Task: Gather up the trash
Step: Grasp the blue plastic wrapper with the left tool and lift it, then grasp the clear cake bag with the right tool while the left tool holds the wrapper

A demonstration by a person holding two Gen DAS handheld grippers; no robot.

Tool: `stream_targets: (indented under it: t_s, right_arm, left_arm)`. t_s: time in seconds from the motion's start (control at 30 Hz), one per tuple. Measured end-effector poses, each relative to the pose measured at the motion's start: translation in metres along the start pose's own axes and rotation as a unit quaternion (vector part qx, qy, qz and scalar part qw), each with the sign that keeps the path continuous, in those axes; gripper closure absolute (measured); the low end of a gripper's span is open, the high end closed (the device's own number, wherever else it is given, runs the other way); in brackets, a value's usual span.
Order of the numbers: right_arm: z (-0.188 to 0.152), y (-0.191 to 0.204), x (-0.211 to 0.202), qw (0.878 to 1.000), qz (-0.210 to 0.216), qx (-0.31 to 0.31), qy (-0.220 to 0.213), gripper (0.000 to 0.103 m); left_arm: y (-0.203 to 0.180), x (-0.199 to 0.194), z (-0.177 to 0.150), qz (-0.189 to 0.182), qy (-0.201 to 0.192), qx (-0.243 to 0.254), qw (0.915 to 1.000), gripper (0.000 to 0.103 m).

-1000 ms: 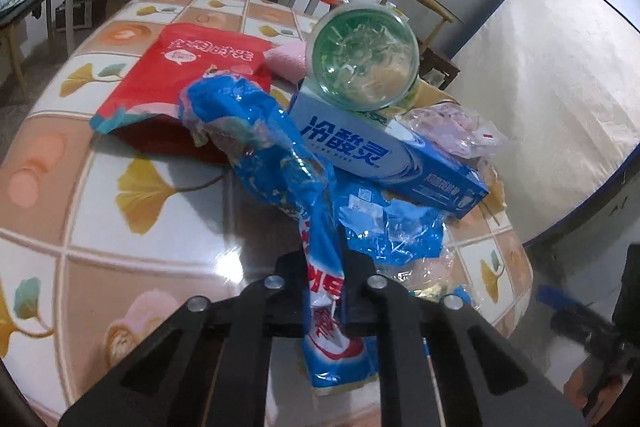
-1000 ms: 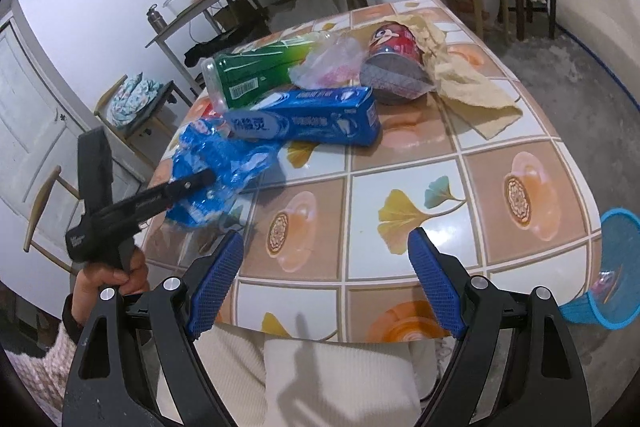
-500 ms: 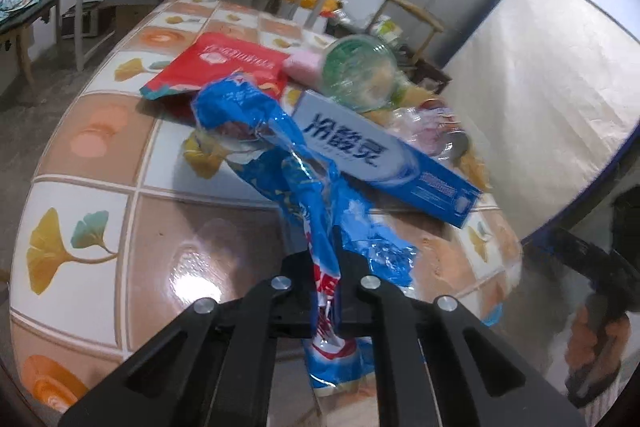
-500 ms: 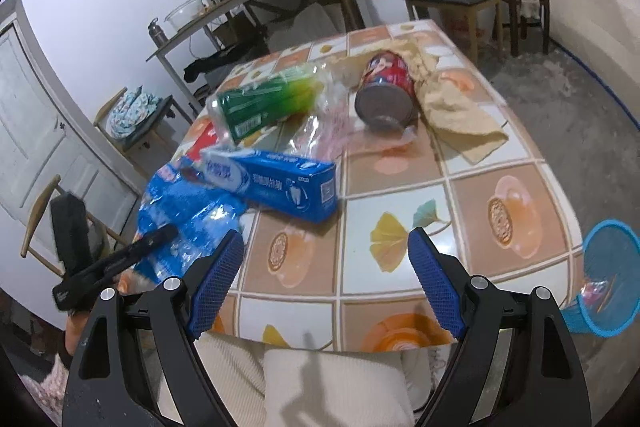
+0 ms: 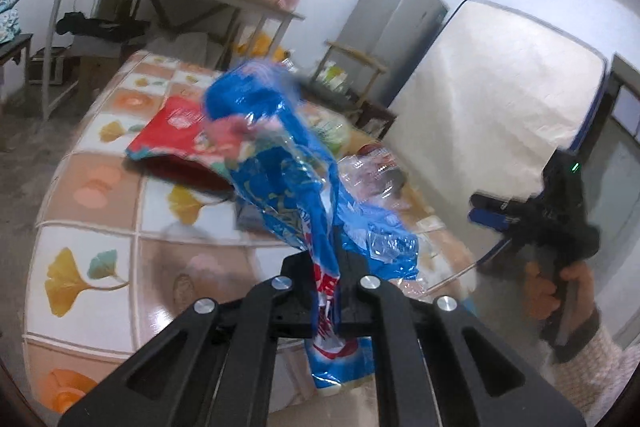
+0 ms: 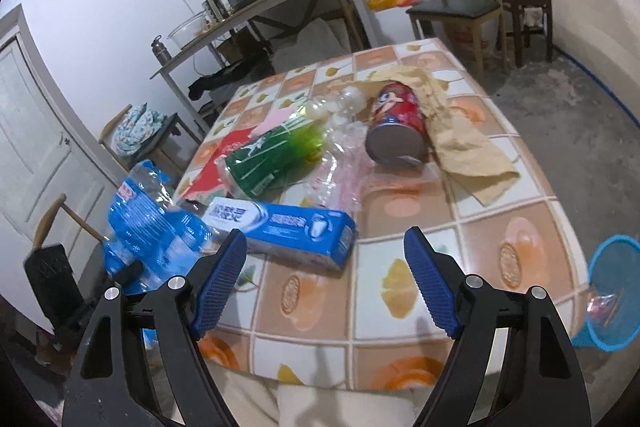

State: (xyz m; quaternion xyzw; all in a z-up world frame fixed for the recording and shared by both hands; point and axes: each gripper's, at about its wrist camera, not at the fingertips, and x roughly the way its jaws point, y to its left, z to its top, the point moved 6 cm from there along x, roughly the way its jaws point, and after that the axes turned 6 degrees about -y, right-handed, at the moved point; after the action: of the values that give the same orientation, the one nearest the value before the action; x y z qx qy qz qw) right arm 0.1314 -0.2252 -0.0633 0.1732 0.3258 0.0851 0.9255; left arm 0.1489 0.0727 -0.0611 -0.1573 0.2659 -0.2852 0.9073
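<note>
Left gripper (image 5: 329, 291) clamped on crumpled blue plastic wrapper (image 5: 280, 163) above tiled surface (image 5: 96, 211), right gripper (image 6: 326, 281) spread wide, holding nothing, near toothpaste box (image 6: 280, 227)

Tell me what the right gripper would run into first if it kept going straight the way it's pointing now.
Probably the tiled table: the open right gripper points down at a bare patch of it. The nearest object, the blue toothpaste box, lies just left of that line beside the left finger, so it might get clipped; depth is hard to judge.

One blue wrapper (image 6: 152, 223), one toothpaste box (image 6: 280, 227), one green bottle (image 6: 272, 159), one red can (image 6: 396, 127), one cloth (image 6: 464, 143), one blue bin (image 6: 612, 291)
</note>
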Motion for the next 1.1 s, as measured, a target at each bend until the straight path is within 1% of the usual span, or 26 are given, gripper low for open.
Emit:
stream_targets:
  t_s: [0.07, 0.2, 0.3, 0.43, 0.6, 0.8, 0.9, 0.93, 1.0, 1.07, 1.1]
  right_arm:
    - [0.004, 0.001, 0.011, 1.0, 0.006, 0.009, 0.008, 0.027]
    - [0.019, 0.002, 0.044, 0.999, -0.003, 0.018, 0.03, 0.027]
    - [0.029, 0.009, 0.069, 0.999, -0.01, -0.004, 0.046, 0.027]
    - [0.036, 0.012, 0.102, 0.997, -0.034, -0.032, 0.066, 0.027]
    - [0.028, 0.002, 0.135, 0.99, -0.08, -0.048, 0.106, 0.027]
    - [0.013, -0.004, 0.154, 0.983, -0.105, -0.062, 0.14, 0.027]
    - [0.01, -0.006, 0.158, 0.98, -0.114, -0.076, 0.148, 0.026]
    - [0.009, -0.006, 0.159, 0.979, -0.117, -0.081, 0.148, 0.027]
    - [0.009, -0.007, 0.159, 0.977, -0.125, -0.091, 0.149, 0.033]
    - [0.009, -0.009, 0.156, 0.975, -0.133, -0.099, 0.15, 0.043]
    - [0.011, -0.01, 0.156, 0.975, -0.133, -0.099, 0.151, 0.045]
  left_arm:
    - [0.008, 0.007, -0.006, 0.012, 0.015, -0.011, 0.9997, 0.099]
    - [0.019, 0.018, -0.013, 0.03, 0.031, -0.02, 0.9989, 0.099]
    - [0.024, 0.024, -0.018, 0.035, 0.039, -0.021, 0.9984, 0.099]
    - [0.029, 0.028, -0.024, 0.036, 0.044, -0.026, 0.998, 0.099]
    - [0.033, 0.03, -0.029, 0.031, 0.051, -0.03, 0.9978, 0.099]
    - [0.039, 0.034, -0.035, 0.028, 0.064, -0.035, 0.997, 0.099]
    - [0.04, 0.036, -0.036, 0.029, 0.066, -0.037, 0.9967, 0.099]
    - [0.04, 0.036, -0.037, 0.029, 0.066, -0.038, 0.9966, 0.099]
    - [0.042, 0.036, -0.037, 0.03, 0.066, -0.04, 0.9965, 0.099]
    - [0.042, 0.037, -0.038, 0.03, 0.067, -0.043, 0.9964, 0.099]
    - [0.043, 0.037, -0.038, 0.031, 0.067, -0.044, 0.9963, 0.099]
